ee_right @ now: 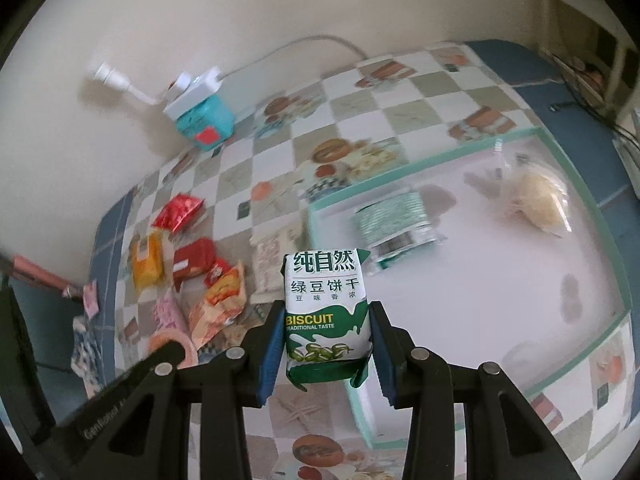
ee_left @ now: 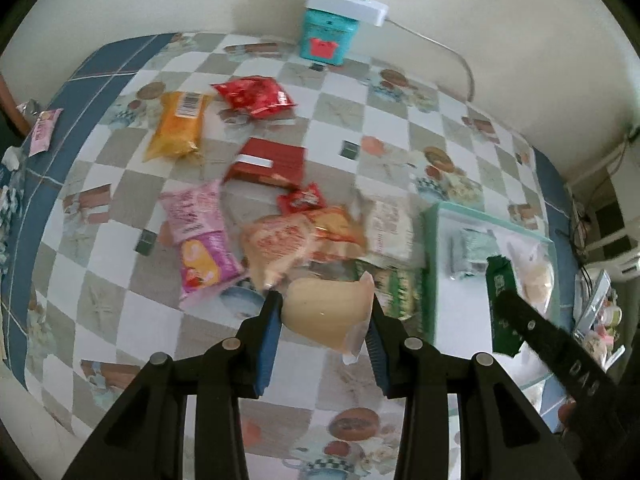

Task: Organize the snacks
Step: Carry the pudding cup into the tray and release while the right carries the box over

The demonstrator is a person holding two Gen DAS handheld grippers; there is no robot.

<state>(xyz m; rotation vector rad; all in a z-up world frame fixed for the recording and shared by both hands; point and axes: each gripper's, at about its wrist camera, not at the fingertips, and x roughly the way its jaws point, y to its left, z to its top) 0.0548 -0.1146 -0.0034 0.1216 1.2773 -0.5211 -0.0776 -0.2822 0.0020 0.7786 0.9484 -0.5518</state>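
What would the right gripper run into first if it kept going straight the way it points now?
Probably the white floor of the teal-rimmed tray, near the striped green packet. The right gripper holds a green biscuit pack, which would touch first. Depth is unclear.

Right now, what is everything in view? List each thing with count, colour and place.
Checkered tablecloth: one, white, grey and blue, covers the table.
Teal-rimmed white tray: one, table's right side; holds a silver-green packet and a clear bag of pale pastry.
Loose snack packets: about eight, orange, red, pink, beige, green, mid-table.
Teal tin box: one, by the wall, white power strip on top.
Left gripper: holds a cream bun packet.
Right gripper: holds a green biscuit packet.
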